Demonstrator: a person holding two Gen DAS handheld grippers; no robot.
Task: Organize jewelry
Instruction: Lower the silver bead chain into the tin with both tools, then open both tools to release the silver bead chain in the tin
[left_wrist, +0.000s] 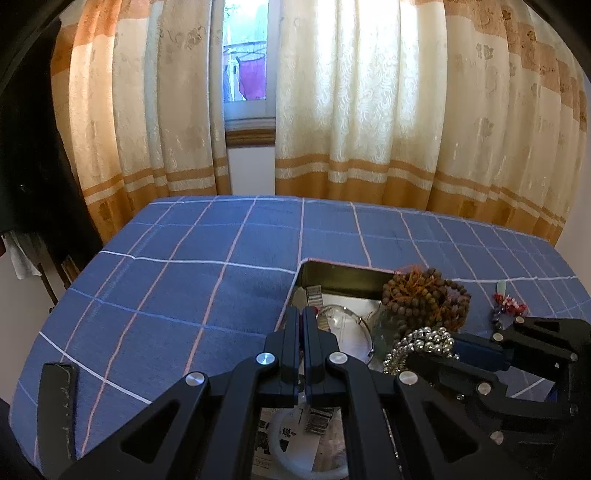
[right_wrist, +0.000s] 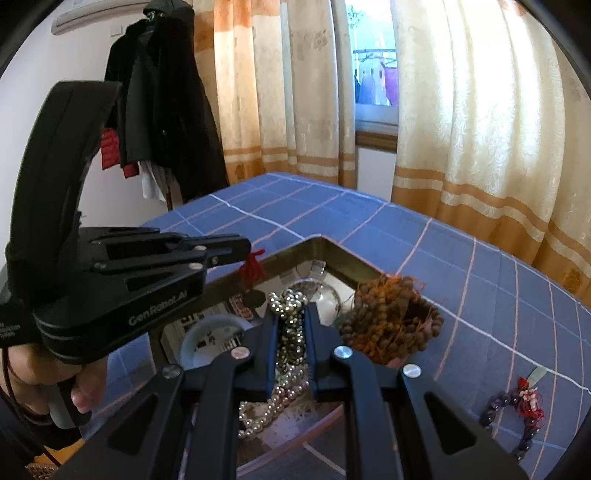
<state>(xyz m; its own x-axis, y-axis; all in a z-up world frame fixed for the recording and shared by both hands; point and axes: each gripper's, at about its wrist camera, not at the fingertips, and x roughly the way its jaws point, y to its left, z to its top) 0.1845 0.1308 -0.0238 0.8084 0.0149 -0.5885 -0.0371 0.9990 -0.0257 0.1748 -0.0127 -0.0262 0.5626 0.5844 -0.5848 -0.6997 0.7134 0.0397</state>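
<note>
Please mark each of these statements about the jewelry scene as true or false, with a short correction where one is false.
1. The right gripper is shut on the pearl strand. True.
2. The tin is closed. False: it is open, with jewelry inside.
3. The left gripper stands wide open. False: its jaws are shut, with a red tassel at its tip.
4. The dark bracelet lies on the cloth outside the tin. True.
</note>
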